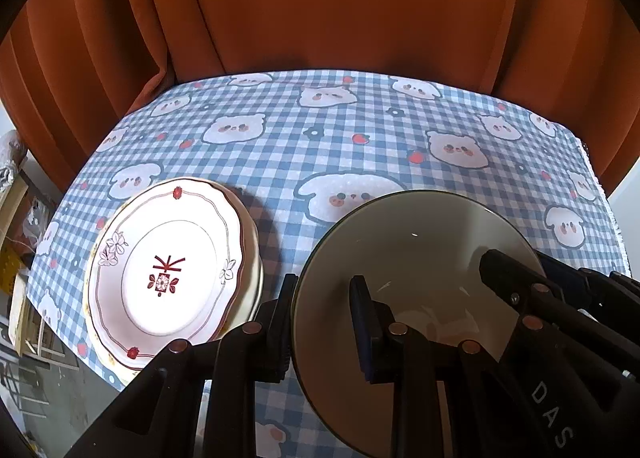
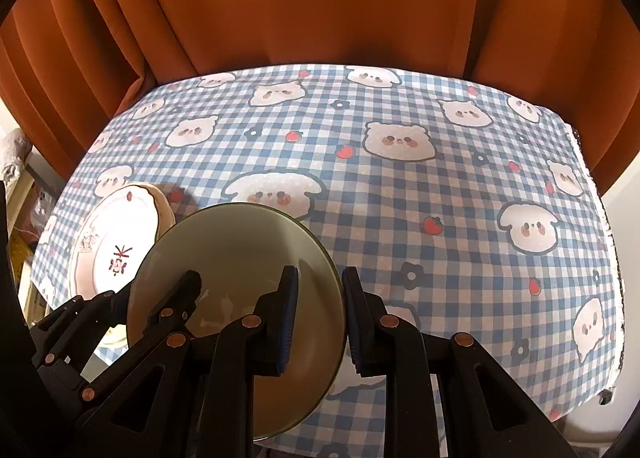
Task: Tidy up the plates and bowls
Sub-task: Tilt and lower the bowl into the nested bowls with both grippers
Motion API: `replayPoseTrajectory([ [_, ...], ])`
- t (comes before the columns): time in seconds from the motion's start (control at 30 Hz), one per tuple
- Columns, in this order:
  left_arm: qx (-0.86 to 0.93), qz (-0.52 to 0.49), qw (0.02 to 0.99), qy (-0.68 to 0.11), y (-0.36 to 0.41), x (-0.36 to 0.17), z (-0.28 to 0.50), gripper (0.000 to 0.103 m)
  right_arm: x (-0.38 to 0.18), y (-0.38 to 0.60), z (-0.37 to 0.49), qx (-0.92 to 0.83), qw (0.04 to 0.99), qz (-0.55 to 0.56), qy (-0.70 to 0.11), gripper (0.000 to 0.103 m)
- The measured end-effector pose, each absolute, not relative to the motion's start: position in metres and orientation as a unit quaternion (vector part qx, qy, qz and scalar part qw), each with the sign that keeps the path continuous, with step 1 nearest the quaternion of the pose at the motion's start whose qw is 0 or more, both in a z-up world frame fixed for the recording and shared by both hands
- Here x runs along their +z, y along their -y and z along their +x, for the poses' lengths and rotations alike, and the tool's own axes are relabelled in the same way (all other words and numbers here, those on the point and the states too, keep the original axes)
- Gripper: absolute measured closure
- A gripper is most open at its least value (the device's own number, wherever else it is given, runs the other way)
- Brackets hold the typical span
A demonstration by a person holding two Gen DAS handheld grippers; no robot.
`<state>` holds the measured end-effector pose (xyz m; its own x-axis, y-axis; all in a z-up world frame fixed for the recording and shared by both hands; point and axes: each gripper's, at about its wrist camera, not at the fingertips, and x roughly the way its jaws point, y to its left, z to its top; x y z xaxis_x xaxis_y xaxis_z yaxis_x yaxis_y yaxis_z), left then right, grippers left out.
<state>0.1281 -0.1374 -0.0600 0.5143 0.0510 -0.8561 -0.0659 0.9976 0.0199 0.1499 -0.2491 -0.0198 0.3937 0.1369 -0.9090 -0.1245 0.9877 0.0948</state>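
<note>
A: Identify the surfaces, largest first.
B: A rust-orange pleated curtain hangs behind a table covered by a blue-and-white gingham tablecloth printed with cartoon animal faces, strawberries and flowers.

A: Locate the task items.
B: A round glossy grey-green ceramic bowl with a dark rim sits at the near centre. To its left is a stack of white scalloped plates with red line borders, ladybird marks and flower motifs; the top plate carries a red emblem at its centre.

A: Report the grippers.
B: The left gripper straddles the bowl's left rim, one finger inside, one outside; contact cannot be confirmed. The right gripper straddles the right rim likewise, with a visible gap.

A: Any legible text?
B: "DAS" on the right gripper body
</note>
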Motion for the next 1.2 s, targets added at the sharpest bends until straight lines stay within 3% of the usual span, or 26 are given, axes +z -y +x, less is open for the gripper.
replayPoseTrajectory([
  [0.5,0.004,-0.023,0.865,-0.501,0.131,-0.072,0.137,0.079,-0.031,0.242,0.155,0.053,0.835,-0.013,-0.547,0.076],
  [0.77,-0.042,-0.020,0.851,-0.522,0.129,-0.079,0.139,0.063,-0.041,0.251,0.158,0.036,0.815,0.020,-0.578,0.075],
  [0.8,-0.049,-0.021,0.848,-0.527,0.129,-0.081,0.140,0.054,-0.043,0.253,0.158,0.034,0.812,0.023,-0.582,0.075],
  [0.83,-0.055,-0.022,0.846,-0.530,0.129,-0.082,0.141,0.045,-0.044,0.255,0.158,0.034,0.809,0.028,-0.586,0.073],
  [0.97,-0.080,-0.023,0.838,-0.540,0.132,-0.088,0.145,0.043,-0.050,0.263,0.158,0.026,0.800,0.058,-0.596,0.047],
  [1.2,-0.116,-0.040,0.816,-0.565,0.131,-0.098,0.155,0.042,-0.065,0.273,0.160,0.009,0.785,0.098,-0.611,0.047],
])
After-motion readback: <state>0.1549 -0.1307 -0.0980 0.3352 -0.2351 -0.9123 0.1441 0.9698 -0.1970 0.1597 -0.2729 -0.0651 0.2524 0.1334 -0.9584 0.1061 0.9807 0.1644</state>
